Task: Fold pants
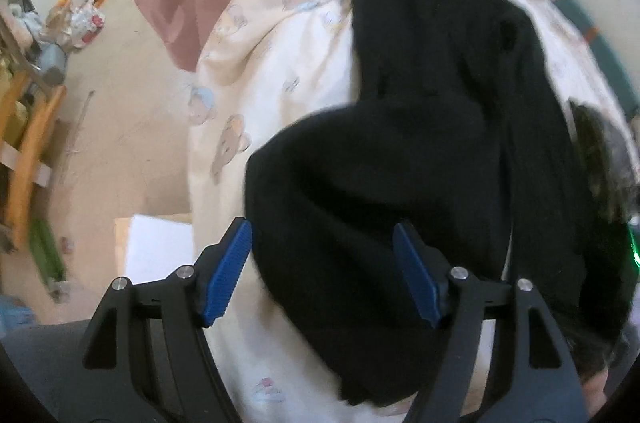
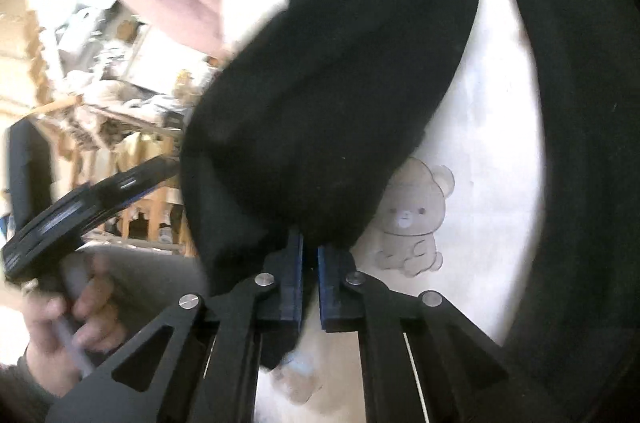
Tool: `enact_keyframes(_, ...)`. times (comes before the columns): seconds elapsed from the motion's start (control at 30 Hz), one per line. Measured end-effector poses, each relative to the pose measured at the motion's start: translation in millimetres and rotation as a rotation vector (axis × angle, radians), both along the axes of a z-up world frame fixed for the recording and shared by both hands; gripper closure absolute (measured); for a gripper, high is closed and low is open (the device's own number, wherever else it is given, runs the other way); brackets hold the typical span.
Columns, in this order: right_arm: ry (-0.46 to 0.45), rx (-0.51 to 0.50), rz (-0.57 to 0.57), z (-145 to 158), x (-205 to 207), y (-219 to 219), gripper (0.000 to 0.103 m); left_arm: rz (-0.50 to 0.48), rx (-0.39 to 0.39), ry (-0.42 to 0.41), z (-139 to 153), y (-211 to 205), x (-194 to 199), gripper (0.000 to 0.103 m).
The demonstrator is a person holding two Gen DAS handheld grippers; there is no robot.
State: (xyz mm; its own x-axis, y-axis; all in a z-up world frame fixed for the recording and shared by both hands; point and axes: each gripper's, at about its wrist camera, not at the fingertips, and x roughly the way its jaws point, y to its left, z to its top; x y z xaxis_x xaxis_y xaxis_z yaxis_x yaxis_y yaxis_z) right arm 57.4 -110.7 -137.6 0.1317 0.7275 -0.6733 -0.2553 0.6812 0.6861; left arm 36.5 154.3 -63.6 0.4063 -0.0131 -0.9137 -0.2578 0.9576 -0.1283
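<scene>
Right gripper is clamped on a fold of the one pair of black pants, which lies on the bear-print bed cover. Left gripper, one of two, hangs open over a leg. Folding looks mid-step: next, carry the pinched cloth across and lay it flat.

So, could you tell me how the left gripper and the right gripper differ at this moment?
The left gripper has its jaws wide apart, while the right gripper is nearly closed. The left pads are not pressing on the black pants; the right grips a fold of them. Both have blue ribbed pads on black fingers and hang over the bear-print blanket.
</scene>
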Motion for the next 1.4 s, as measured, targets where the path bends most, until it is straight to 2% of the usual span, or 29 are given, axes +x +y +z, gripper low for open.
enact_keyframes(0.1,-0.046,0.076,-0.047,50,-4,-35,0.098,0.021,0.037,-0.041,5,0,1,0.033)
enact_keyframes(0.17,-0.075,0.103,-0.067,78,1,-56,0.098,0.039,0.01,-0.046,5,0,2,0.033)
enact_keyframes(0.27,-0.125,0.02,-0.116,102,19,-75,0.098,0.033,0.001,-0.016,0,-4,6,0.033)
enact_keyframes(0.33,-0.145,-0.091,-0.174,95,37,-86,0.098,0.025,0.019,0.007,-4,-8,7,0.033)
enact_keyframes(0.47,-0.1,-0.193,-0.277,54,67,-108,0.092,0.026,0.014,0.027,-8,-7,5,0.033)
enact_keyframes(0.53,-0.035,-0.162,-0.311,36,72,-121,0.083,0.02,0.015,0.046,-12,-5,2,0.033)
enact_keyframes(0.6,-0.019,-0.171,-0.329,32,63,-130,0.055,0.008,-0.002,0.076,-16,-4,0,0.033)
enact_keyframes(0.67,-0.015,-0.16,-0.331,36,48,-137,0.041,-0.027,-0.019,0.108,-23,-9,-2,0.033)
enact_keyframes(0.83,0.048,-0.102,-0.275,38,-2,-139,0.041,-0.204,-0.083,0.261,-54,-46,-14,0.033)
enact_keyframes(0.93,0.058,-0.089,-0.259,33,-21,-137,0.041,-0.287,-0.085,0.332,-76,-75,-24,0.033)
enact_keyframes(0.97,0.085,-0.096,-0.246,27,-26,-134,0.041,-0.307,-0.056,0.339,-82,-85,-25,0.041)
enact_keyframes(1.0,0.108,-0.11,-0.233,21,-28,-130,0.041,-0.328,-0.035,0.332,-86,-94,-26,0.066)
enact_keyframes(1.03,0.138,-0.118,-0.221,13,-32,-126,0.041,-0.34,-0.01,0.336,-89,-99,-26,0.08)
enact_keyframes(1.07,0.164,-0.109,-0.214,5,-34,-121,0.041,-0.356,0.008,0.342,-91,-104,-26,0.101)
enact_keyframes(1.13,0.189,-0.127,-0.185,-6,-38,-110,0.044,-0.374,0.004,0.318,-83,-105,-28,0.101)
enact_keyframes(1.23,0.175,-0.184,-0.145,-8,-42,-98,0.051,-0.342,-0.042,0.217,-42,-89,-35,0.101)
enact_keyframes(1.3,0.165,-0.197,-0.145,-6,-44,-98,0.055,-0.287,-0.053,0.118,-6,-66,-39,0.101)
enact_keyframes(1.4,0.175,-0.196,-0.166,-6,-40,-99,0.056,-0.148,-0.025,0.043,18,-27,-34,0.101)
